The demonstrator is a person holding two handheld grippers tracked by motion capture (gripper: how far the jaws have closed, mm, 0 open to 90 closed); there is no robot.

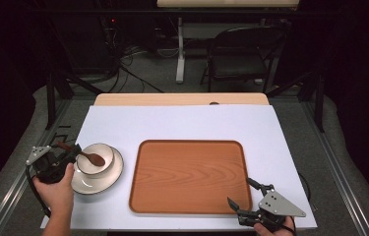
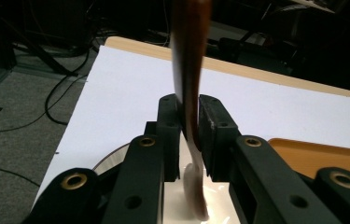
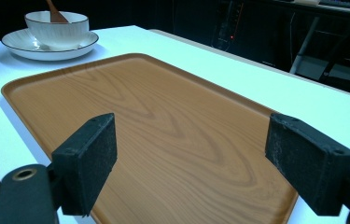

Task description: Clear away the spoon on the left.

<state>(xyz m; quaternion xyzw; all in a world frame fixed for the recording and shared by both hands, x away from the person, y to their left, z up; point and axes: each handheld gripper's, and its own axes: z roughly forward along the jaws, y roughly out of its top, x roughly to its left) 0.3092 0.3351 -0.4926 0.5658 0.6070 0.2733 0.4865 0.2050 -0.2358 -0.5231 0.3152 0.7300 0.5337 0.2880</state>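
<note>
A brown wooden spoon (image 1: 87,156) rests with its head inside a white bowl (image 1: 104,167), which stands on a white dark-rimmed plate (image 1: 115,176) at the table's left. My left gripper (image 1: 70,150) is shut on the spoon's handle; in the left gripper view the handle (image 2: 189,56) rises between the closed jaws (image 2: 189,112) above the bowl. My right gripper (image 1: 241,191) is open by the near right corner of a wooden tray (image 1: 189,177). In the right gripper view the gripper (image 3: 191,158) has nothing between its jaws and faces the tray (image 3: 163,116), with the bowl (image 3: 58,29) and plate (image 3: 25,46) beyond.
A white mat (image 1: 182,123) covers the table, with a strip of wooden tabletop (image 1: 182,99) at the far edge. A dark chair (image 1: 241,54) and cables lie on the floor beyond. Metal rails run along both sides of the table.
</note>
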